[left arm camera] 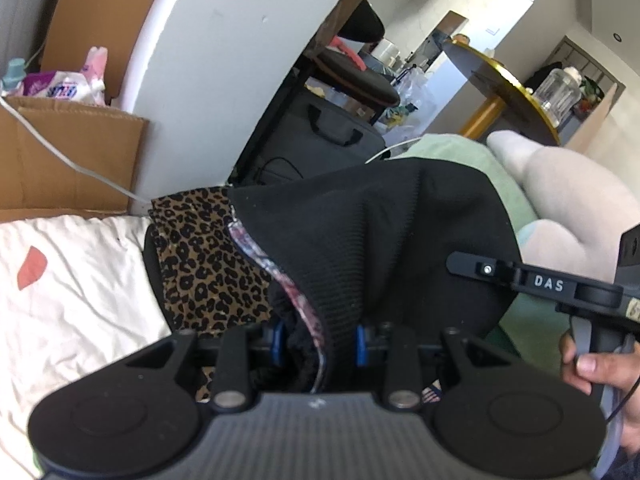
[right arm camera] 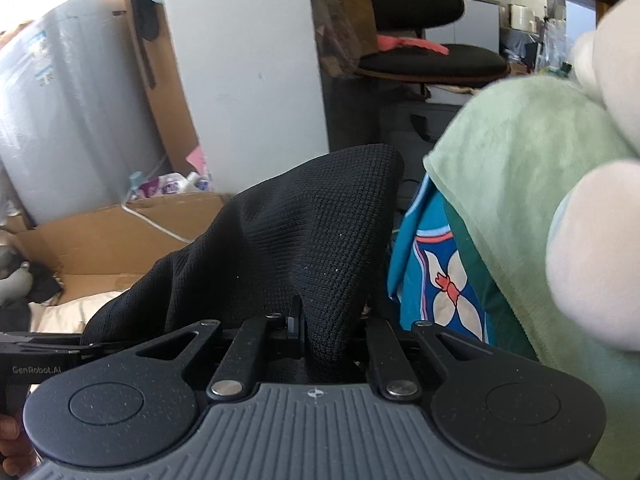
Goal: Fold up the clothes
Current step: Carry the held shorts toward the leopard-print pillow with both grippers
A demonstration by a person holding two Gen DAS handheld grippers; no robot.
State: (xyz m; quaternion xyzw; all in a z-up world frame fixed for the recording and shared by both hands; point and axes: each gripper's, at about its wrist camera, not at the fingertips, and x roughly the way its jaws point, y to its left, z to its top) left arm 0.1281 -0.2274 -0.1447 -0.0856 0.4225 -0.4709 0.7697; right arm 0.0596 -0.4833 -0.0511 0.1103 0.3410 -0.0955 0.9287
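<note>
Between the blue pads of the left gripper (left arm camera: 320,340), a bunched edge of the black knit garment (left arm camera: 384,240), pinched together with a strip of patterned lining. Right gripper (right arm camera: 308,332) likewise pressed onto a fold of the same garment (right arm camera: 296,240), cloth rising from the jaws in a peaked ridge. Garment thus held up between both tools, above the white bedding (left arm camera: 80,280) and partly over the leopard-print cloth (left arm camera: 208,256).

Handling, judged from the drape: soft, light, ribbed fabric; no stiffness, sagging freely between grips; little risk of slipping given the coarse weave. Best taken at hems or corners rather than mid-panel, so as to spread flat before folding.

Left view only: leopard cloth, lining strip, person's hand (left arm camera: 600,376) on the right tool's handle, round gold-rimmed table (left arm camera: 504,84). Right view only: pale green towel (right arm camera: 532,184), blue floral fabric (right arm camera: 432,272), cardboard box (right arm camera: 108,248). Pale plush shape (left arm camera: 560,192) seen in both, identity unclear.
</note>
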